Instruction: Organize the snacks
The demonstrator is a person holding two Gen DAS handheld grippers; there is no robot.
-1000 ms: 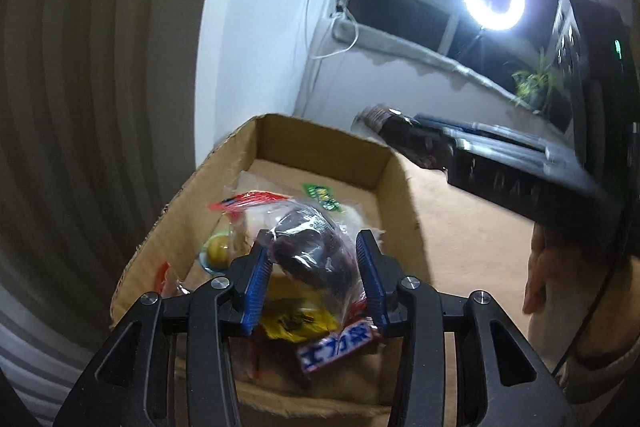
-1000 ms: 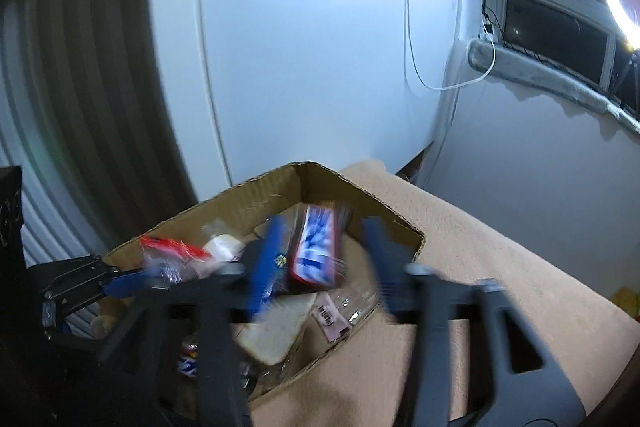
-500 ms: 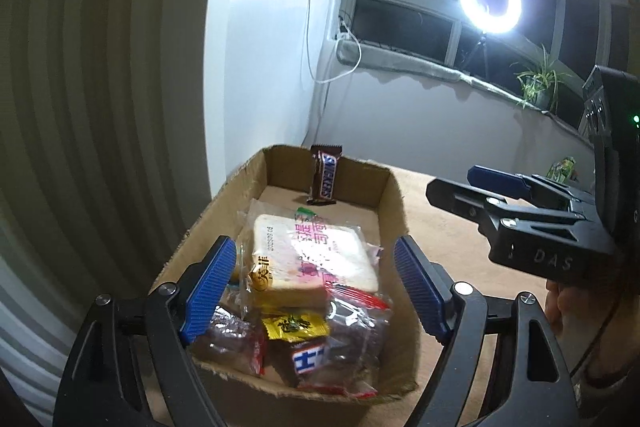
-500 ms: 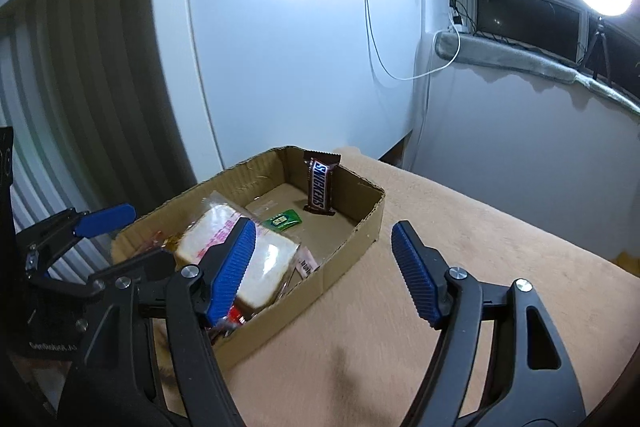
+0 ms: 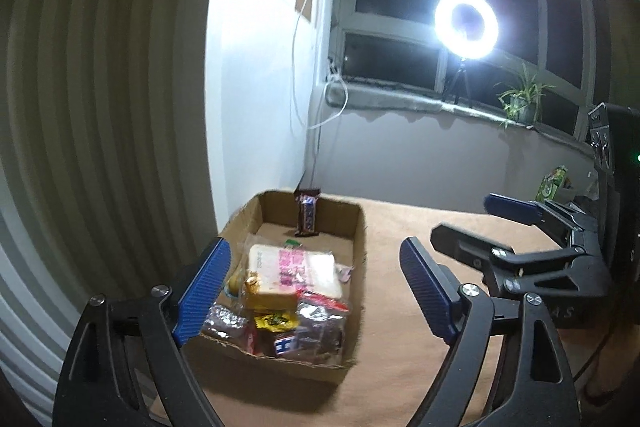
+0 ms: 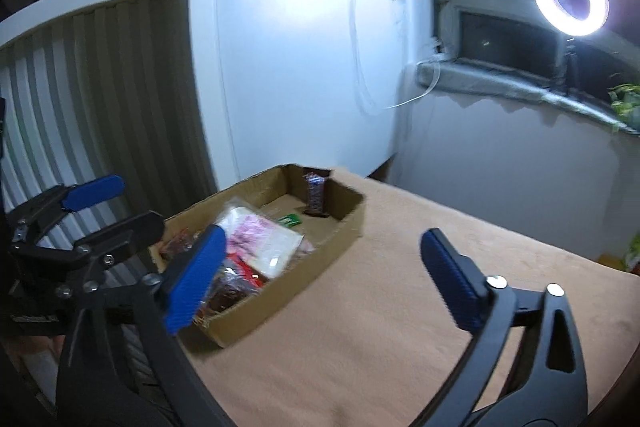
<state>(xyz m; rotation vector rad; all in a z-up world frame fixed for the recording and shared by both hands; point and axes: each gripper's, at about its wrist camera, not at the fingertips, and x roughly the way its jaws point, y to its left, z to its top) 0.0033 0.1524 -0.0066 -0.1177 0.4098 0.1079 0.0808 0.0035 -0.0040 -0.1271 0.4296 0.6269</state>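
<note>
A cardboard box [image 5: 356, 247] [image 6: 340, 223] sits on a tan cloth surface by the wall. It holds several wrapped snacks: a bread slice in a pink-printed bag [image 5: 296, 271] [image 6: 260, 239], dark wrapped pieces at the near end, and a Snickers bar [image 5: 306, 217] [image 6: 316, 195] leaning upright on the far wall. My left gripper [image 5: 316, 291] is open and empty, above the box's near end. My right gripper [image 6: 324, 275] is open and empty, to the right of the box. Each gripper shows in the other's view.
A white wall and a ribbed panel stand behind and left of the box. A ring light [image 5: 466, 25] on a tripod and a potted plant [image 5: 520, 103] stand on the window ledge. A green packet [image 5: 554, 183] lies at the far right. Tan cloth [image 6: 400, 307] spreads right of the box.
Both grippers have opened and pulled back from the box. The left let go of its dark wrapped snack into the box; the right's Snickers bar now leans on the far wall.
</note>
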